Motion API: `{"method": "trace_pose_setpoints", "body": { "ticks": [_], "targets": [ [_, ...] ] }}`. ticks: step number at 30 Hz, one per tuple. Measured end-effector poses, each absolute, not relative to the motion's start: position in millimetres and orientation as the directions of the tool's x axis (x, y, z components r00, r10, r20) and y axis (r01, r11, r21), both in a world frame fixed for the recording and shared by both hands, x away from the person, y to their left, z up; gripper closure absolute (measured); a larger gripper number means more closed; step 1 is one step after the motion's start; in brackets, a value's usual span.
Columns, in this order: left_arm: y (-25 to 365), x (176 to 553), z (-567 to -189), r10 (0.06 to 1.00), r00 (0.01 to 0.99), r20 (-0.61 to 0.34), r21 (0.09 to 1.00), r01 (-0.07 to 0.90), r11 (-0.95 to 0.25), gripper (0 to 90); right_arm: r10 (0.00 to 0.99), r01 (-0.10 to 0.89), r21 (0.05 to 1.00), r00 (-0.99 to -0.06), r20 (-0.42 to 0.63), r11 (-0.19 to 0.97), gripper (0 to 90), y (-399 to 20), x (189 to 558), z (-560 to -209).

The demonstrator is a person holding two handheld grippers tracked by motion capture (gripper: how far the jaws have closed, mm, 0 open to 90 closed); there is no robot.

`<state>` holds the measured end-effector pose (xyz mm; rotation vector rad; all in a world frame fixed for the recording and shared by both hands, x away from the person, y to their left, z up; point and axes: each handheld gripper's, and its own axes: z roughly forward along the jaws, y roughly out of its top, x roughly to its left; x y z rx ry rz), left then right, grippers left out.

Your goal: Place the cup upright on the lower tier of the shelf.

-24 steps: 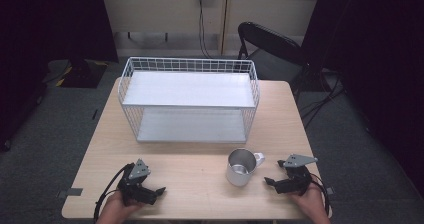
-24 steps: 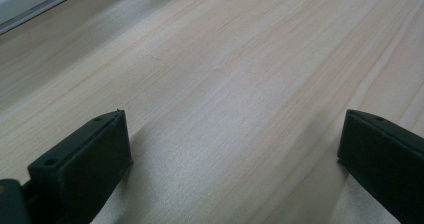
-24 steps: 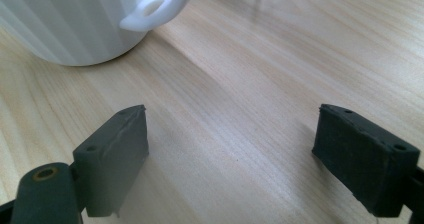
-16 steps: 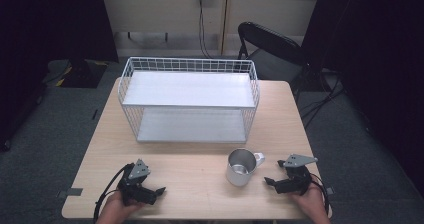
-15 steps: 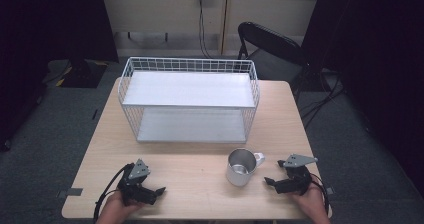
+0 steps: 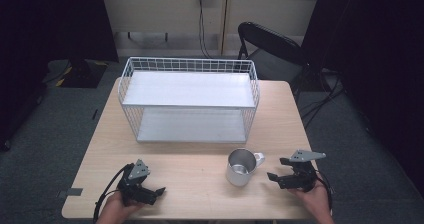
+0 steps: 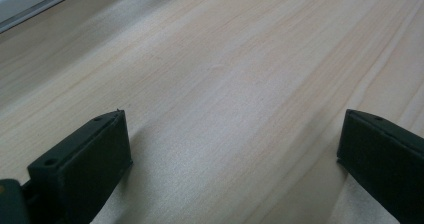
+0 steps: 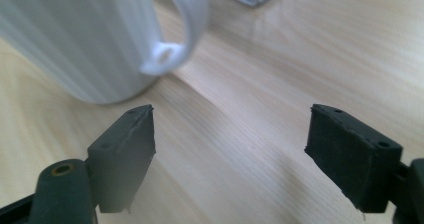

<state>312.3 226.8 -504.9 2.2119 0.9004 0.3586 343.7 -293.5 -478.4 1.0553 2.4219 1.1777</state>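
**Mug's just left of my right gripper, handle pointing at me**

So the metal mug [image 6: 241,167] is standing upright on the near right part of the wooden table [image 6: 195,184], out in front of the white wire shelf rack [image 6: 190,101]. Its handle [image 6: 258,159] sticks out to the right and a bit far, which is pretty much straight toward my right gripper [image 6: 276,175]. In the right gripper view the mug [image 8: 85,39] sits up and to the left of my jaws, handle loop [image 8: 182,29] closest, not touching anything yet.

My right gripper is spread wide with nothing between the jaws, resting low by the table's near right edge. My left gripper [image 6: 155,191] is also released and empty, over bare wood at the near left, well apart from the mug. So the right hand is clearly the nearer one, I'd say a short slide left gets it there.

Compared to the earlier frame: honestly nothing has shifted. Mug, rack and both hands are right where they were.
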Motion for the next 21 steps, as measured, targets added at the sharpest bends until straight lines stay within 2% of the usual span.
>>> {"method": "trace_pose_setpoints", "body": {
  "ticks": [11,21],
  "targets": [
    [226.7,312.8,-504.9,0.693,0.72,-0.01,0.705,0.497,-0.506,0.0,0.625,0.429,0.787,-0.777,0.071,0.443,23.0,-275.8,325.4,-436.0],
    [226.7,312.8,-504.9,0.694,0.72,-0.01,0.705,0.497,-0.506,0.0,0.584,0.393,0.8,-0.809,0.067,0.453,25.8,-263.6,323.4,-414.5]
  ]
}}
